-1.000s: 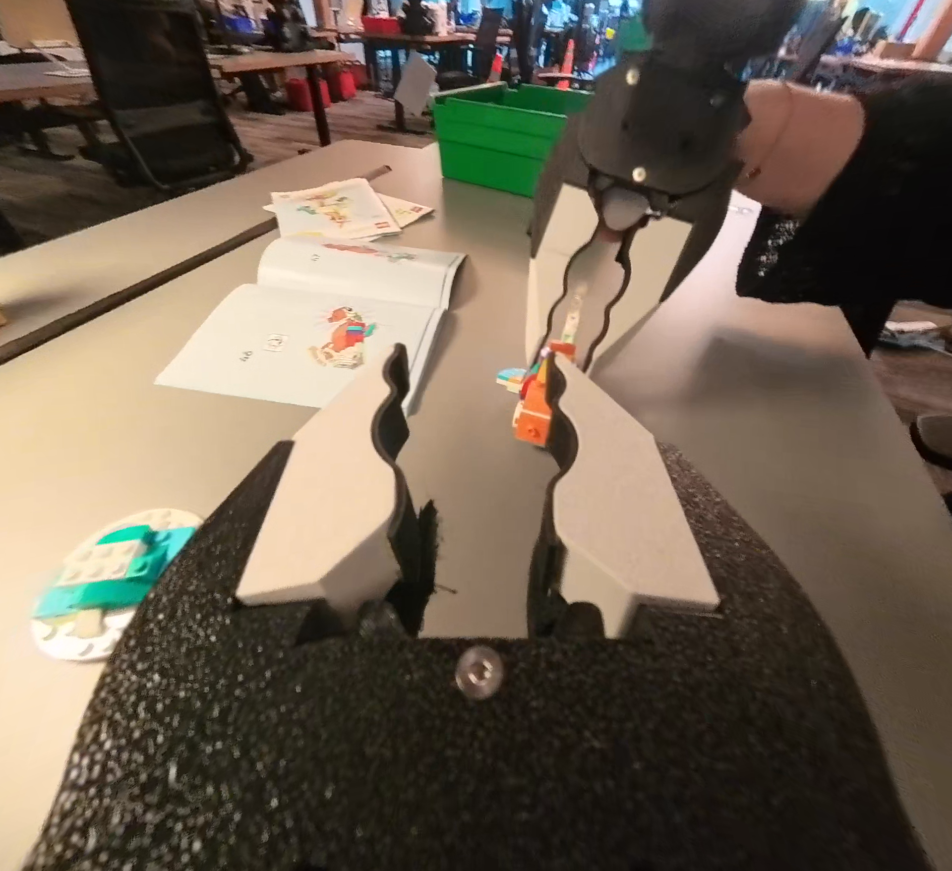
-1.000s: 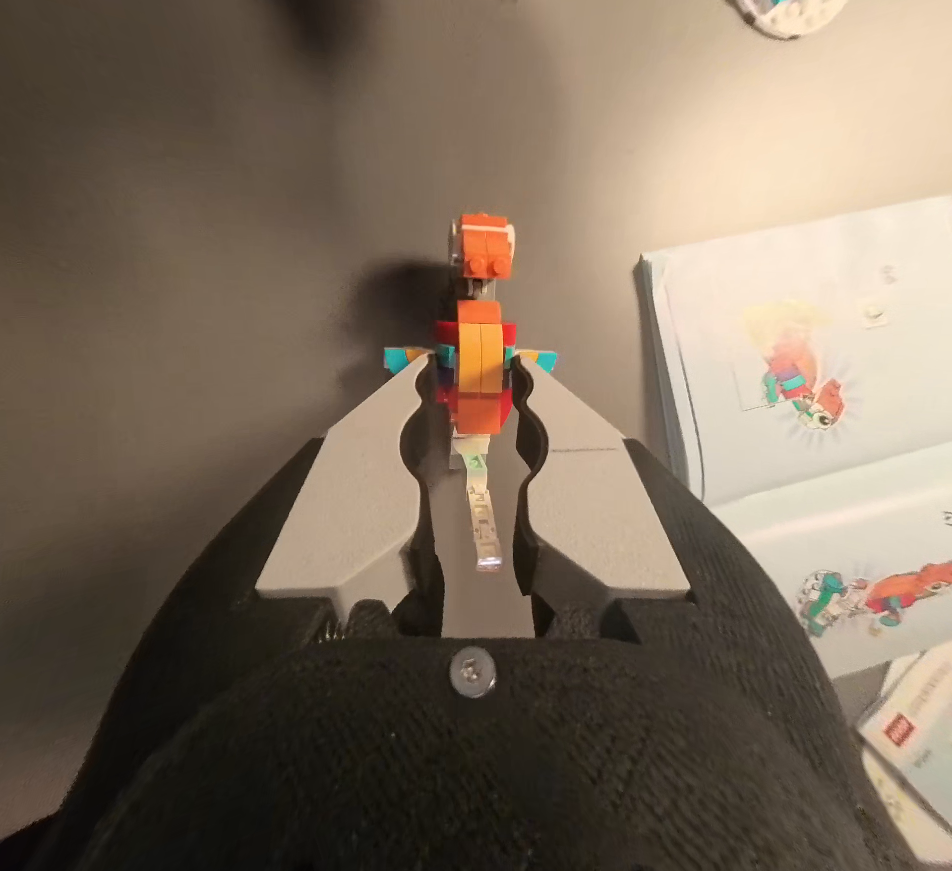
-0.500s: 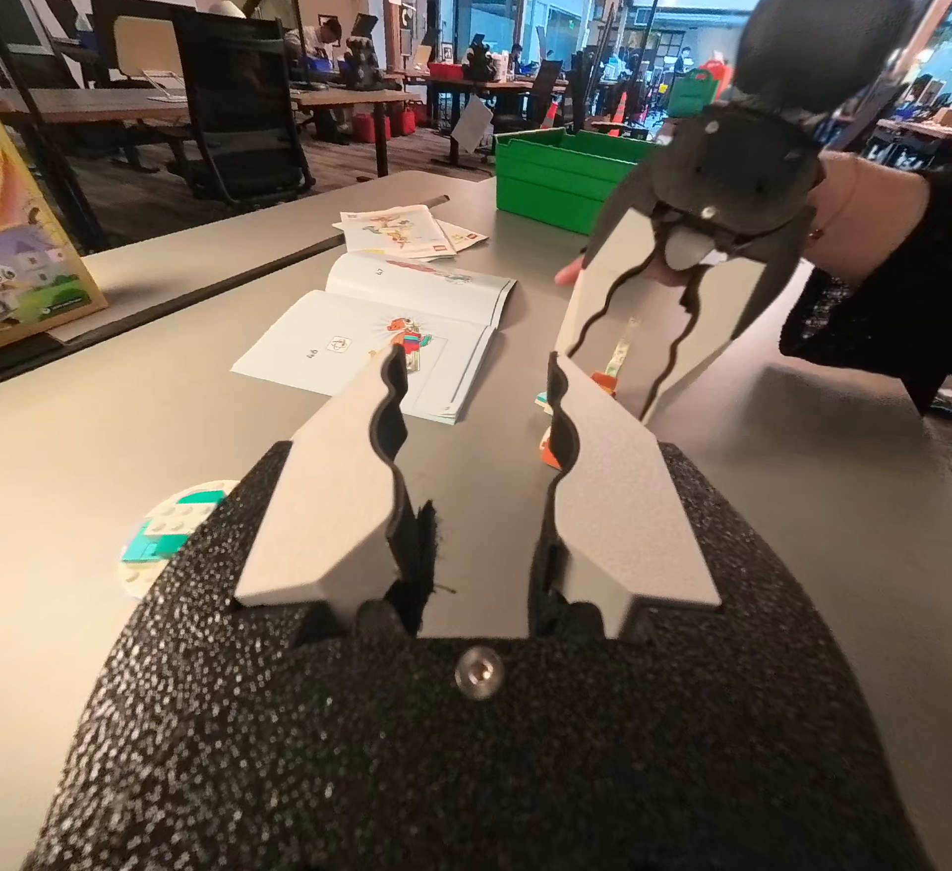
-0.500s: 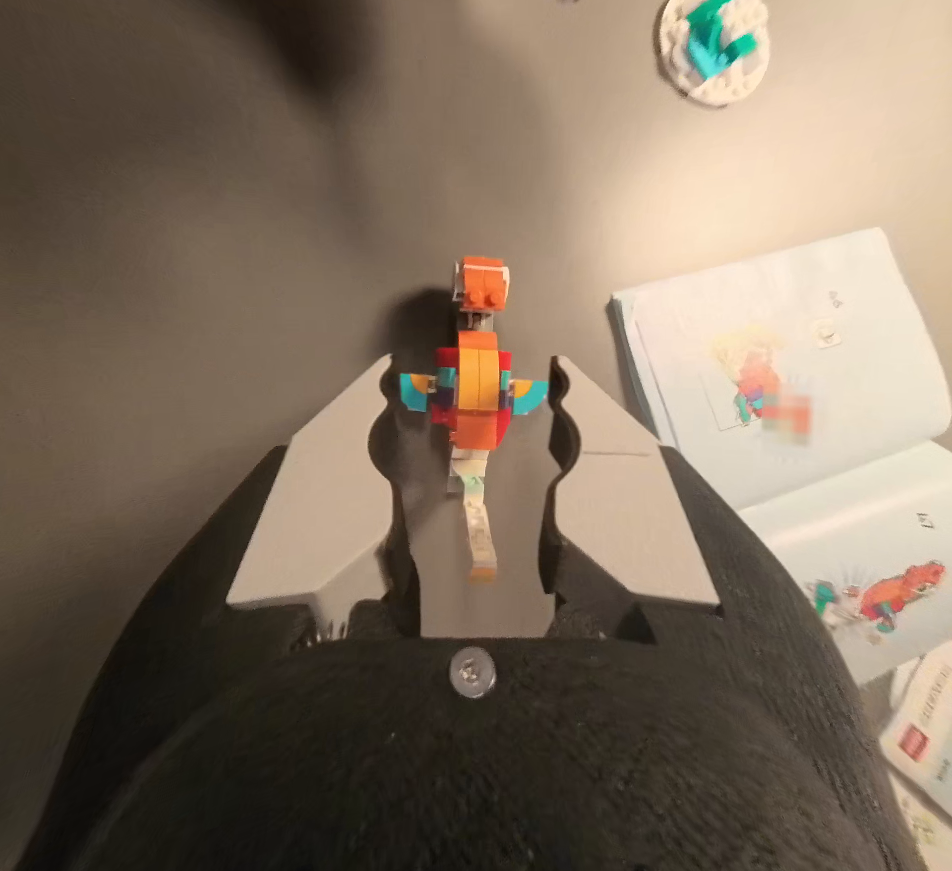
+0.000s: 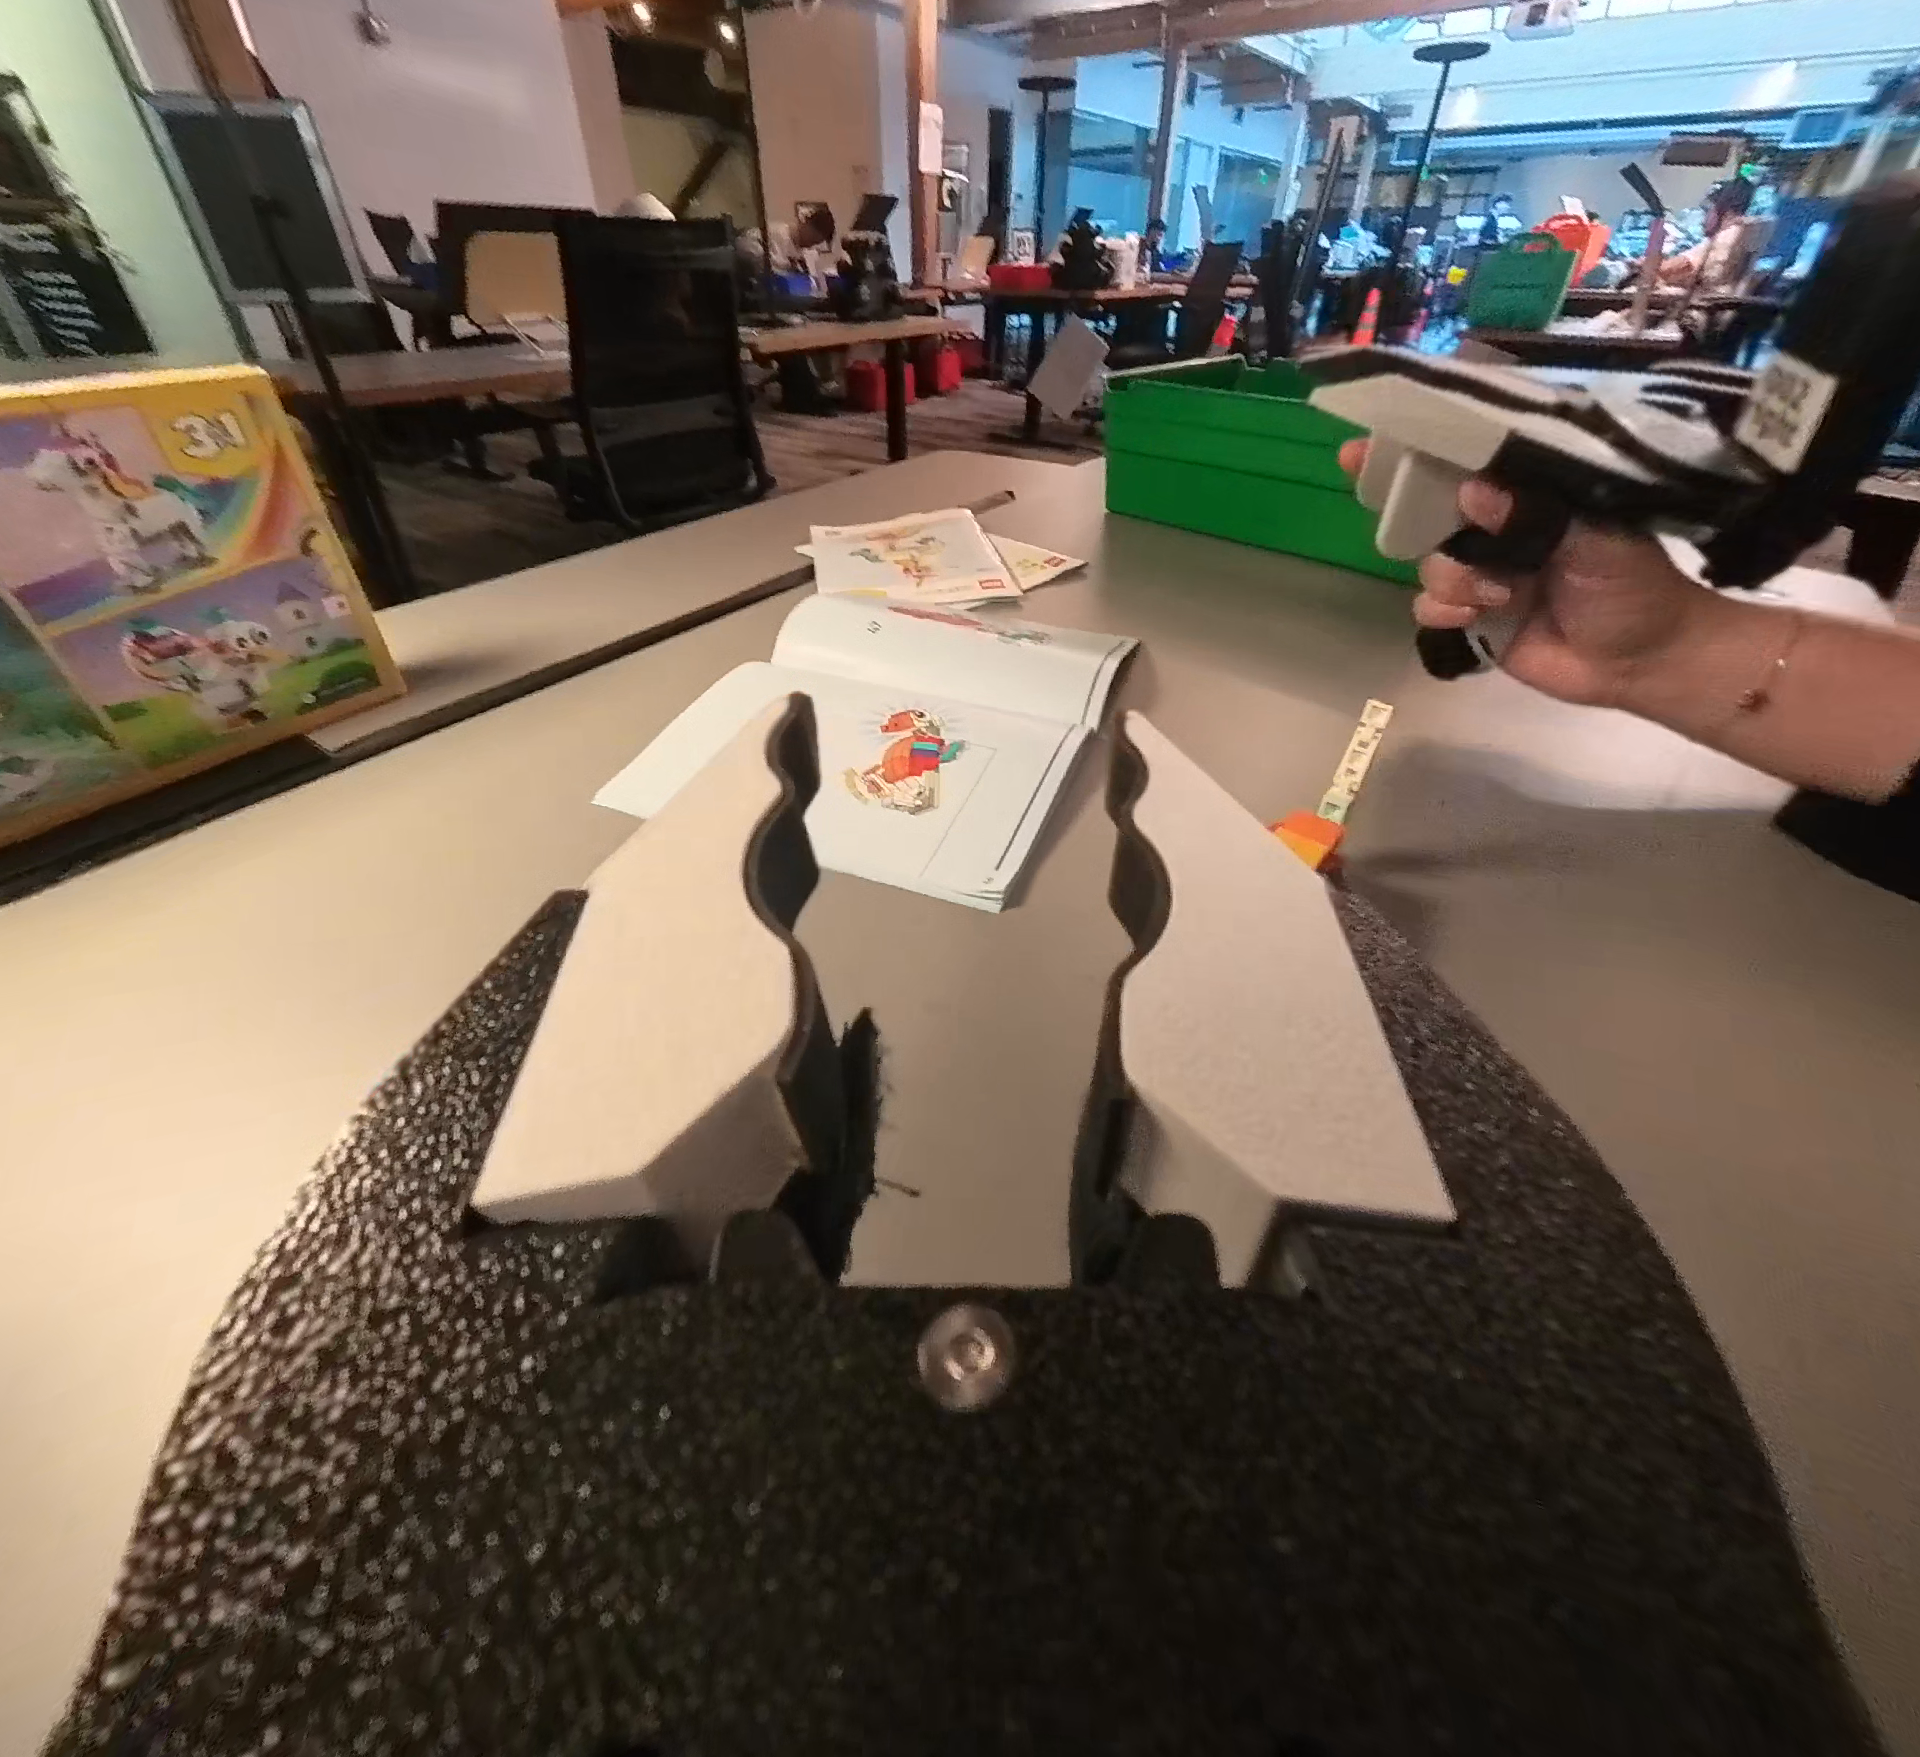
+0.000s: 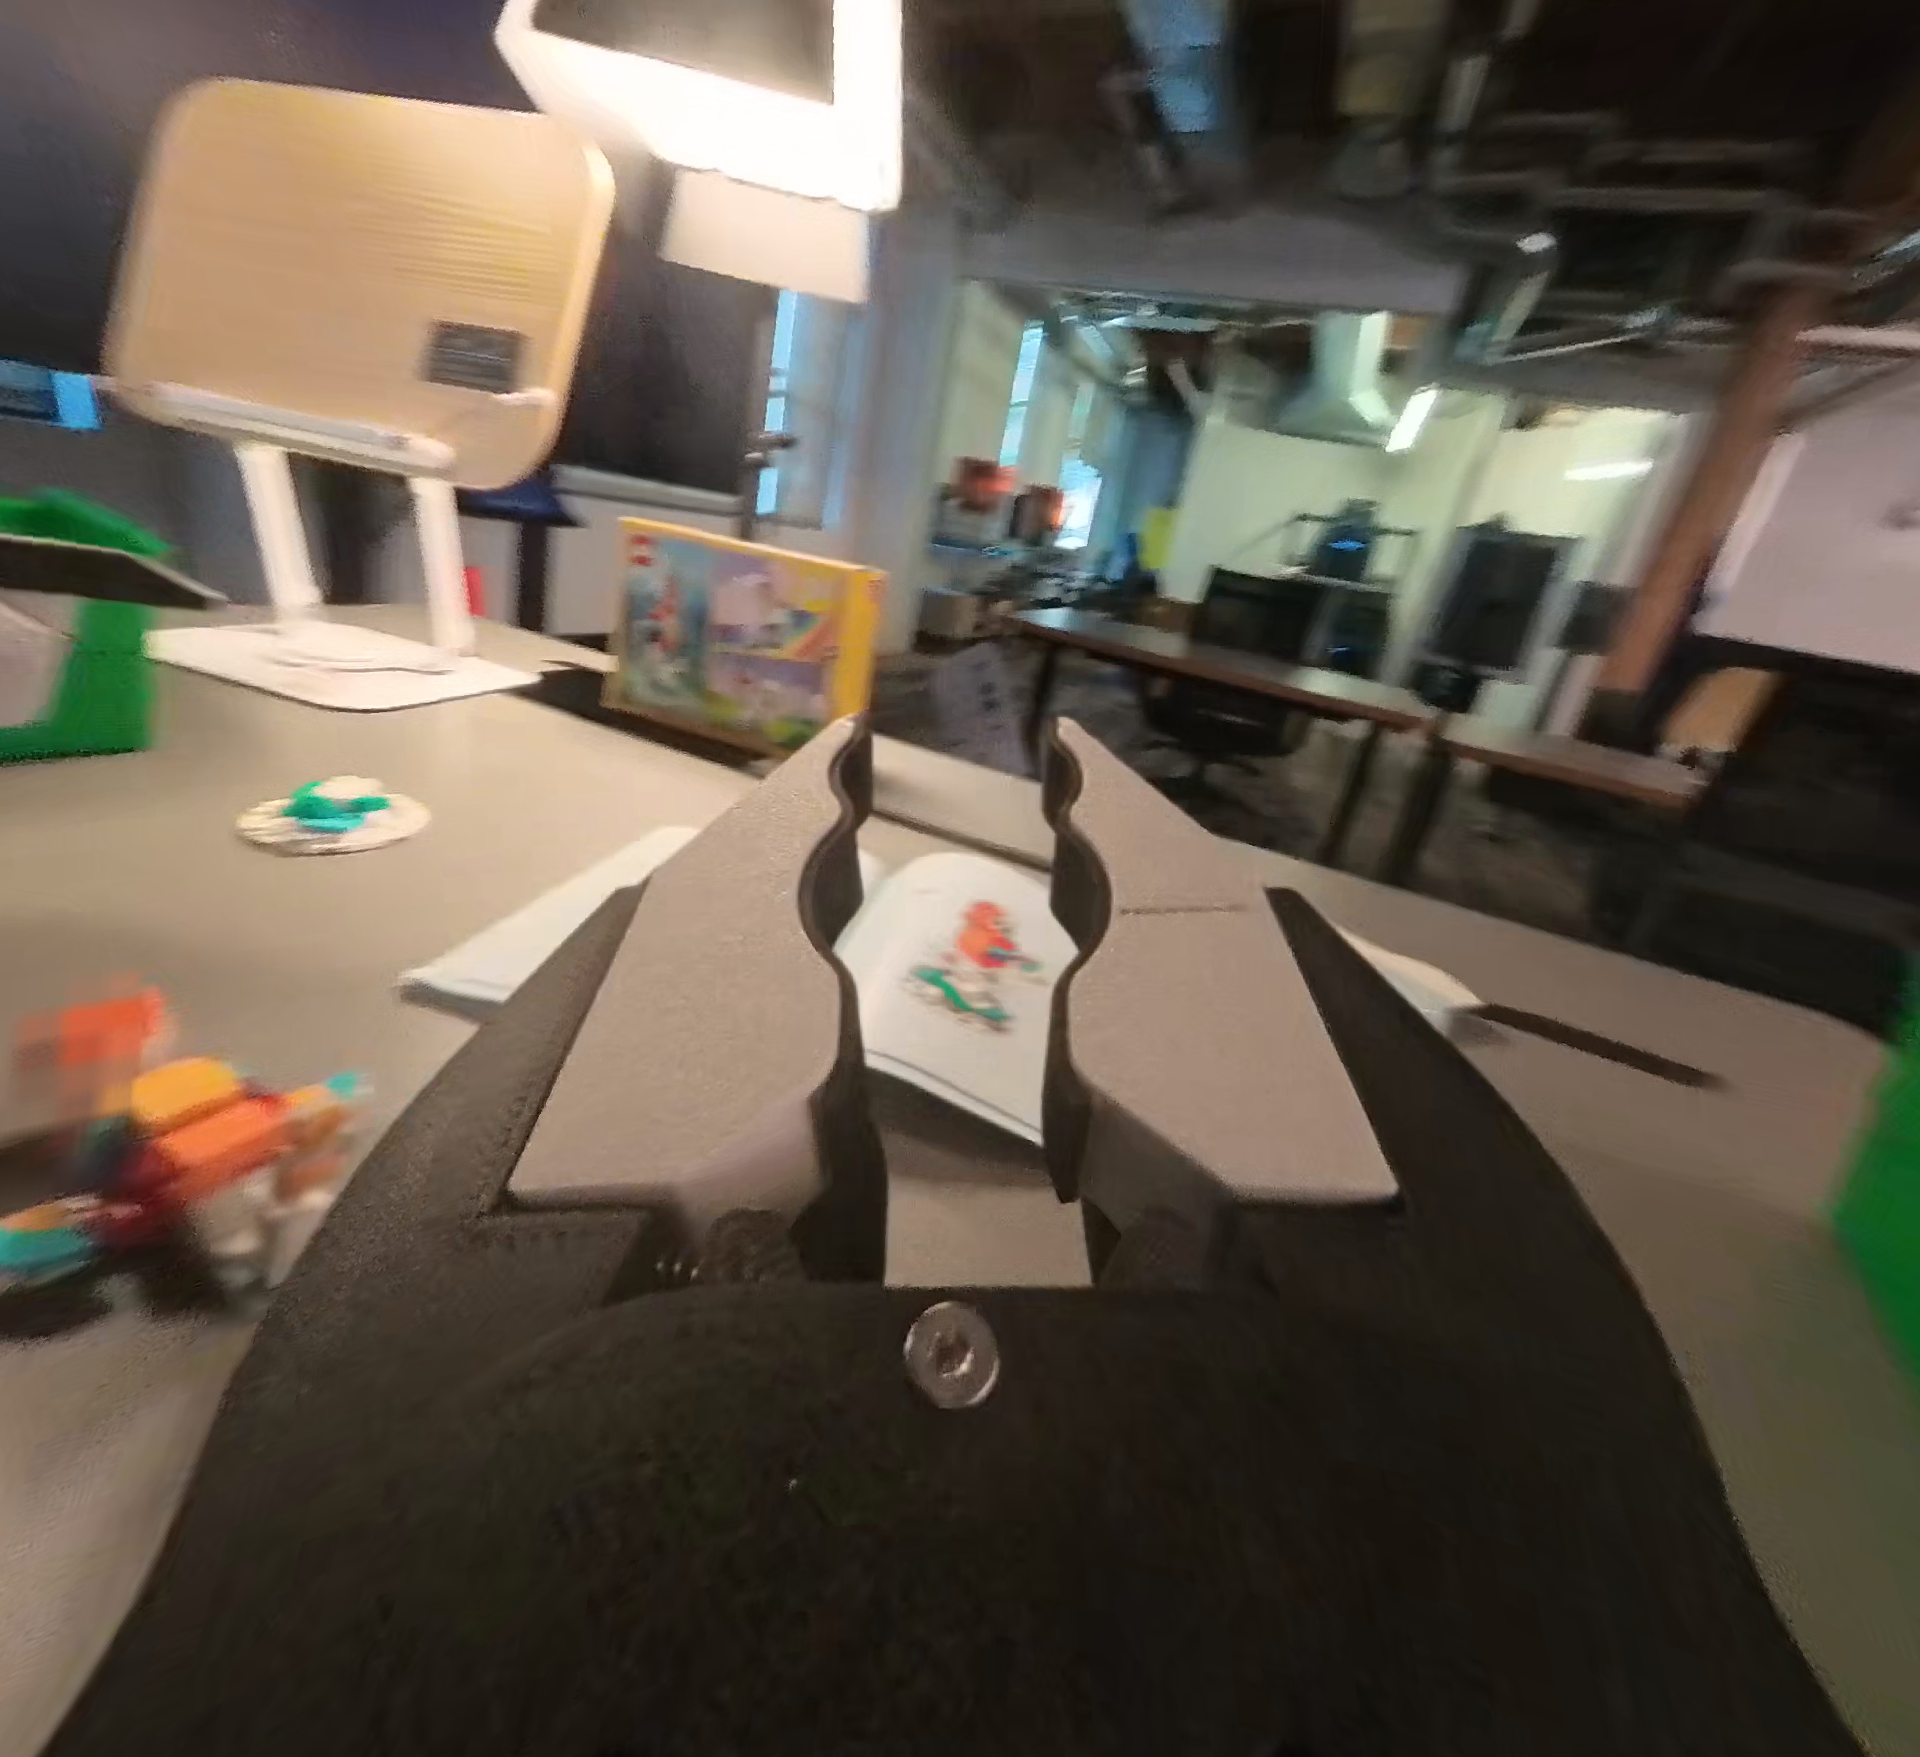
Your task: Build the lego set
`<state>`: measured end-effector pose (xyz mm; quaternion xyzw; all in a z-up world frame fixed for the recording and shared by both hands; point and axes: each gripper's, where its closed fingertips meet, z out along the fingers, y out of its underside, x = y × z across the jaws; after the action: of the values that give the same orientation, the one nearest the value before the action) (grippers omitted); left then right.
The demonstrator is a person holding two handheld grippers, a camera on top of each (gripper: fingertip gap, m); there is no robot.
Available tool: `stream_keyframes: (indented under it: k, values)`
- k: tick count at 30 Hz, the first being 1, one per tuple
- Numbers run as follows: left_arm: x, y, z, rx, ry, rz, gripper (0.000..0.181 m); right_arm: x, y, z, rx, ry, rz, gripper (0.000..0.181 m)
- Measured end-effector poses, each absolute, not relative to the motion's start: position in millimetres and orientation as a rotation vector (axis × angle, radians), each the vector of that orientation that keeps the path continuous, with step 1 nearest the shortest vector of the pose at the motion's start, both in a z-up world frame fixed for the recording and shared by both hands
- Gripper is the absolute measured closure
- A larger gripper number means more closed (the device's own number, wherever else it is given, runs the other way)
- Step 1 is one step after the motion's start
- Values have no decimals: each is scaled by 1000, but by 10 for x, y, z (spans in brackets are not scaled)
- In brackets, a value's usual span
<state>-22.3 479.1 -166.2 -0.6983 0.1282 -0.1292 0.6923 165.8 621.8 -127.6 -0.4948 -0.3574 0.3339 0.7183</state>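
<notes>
Right hand-held gripper (image 6: 951, 772) lifted off orange brick-built lego figure (image 6: 197, 1151) since half second ago; jaws spread, nothing held. Figure left lying on grey counter (image 5: 260, 980), low at left in right wrist view, blurred. Left hand-held gripper (image 5: 956, 762) also released, empty, raised over counter near open pale-blue instruction booklet (image 5: 935, 762). Yellow cardboard set box (image 5: 156, 564) seen far left. Judged: figure set down, build near complete or booklet being checked.

Green bin (image 5: 1236, 469), white lamp stand (image 6: 343, 502), office chairs (image 5: 665, 377)
</notes>
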Motion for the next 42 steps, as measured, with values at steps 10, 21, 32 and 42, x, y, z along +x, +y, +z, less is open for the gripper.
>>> stream_keyframes:
  k: [10,21,32,42]
  values:
    - [-181,4845,-1688,-1513,302,-239,127,1639,6134,-1368,-1004,-793,598,158]
    - [-440,4803,-1620,-1522,260,-72,133,1602,6009,-1366,-985,-827,657,157]
    - [-1148,5011,-2326,-2074,40,74,114,1483,5845,-1408,-936,-925,616,157]
    - [-1272,5254,-2633,-2257,88,-138,132,1521,6021,-1473,-1013,-877,649,157]
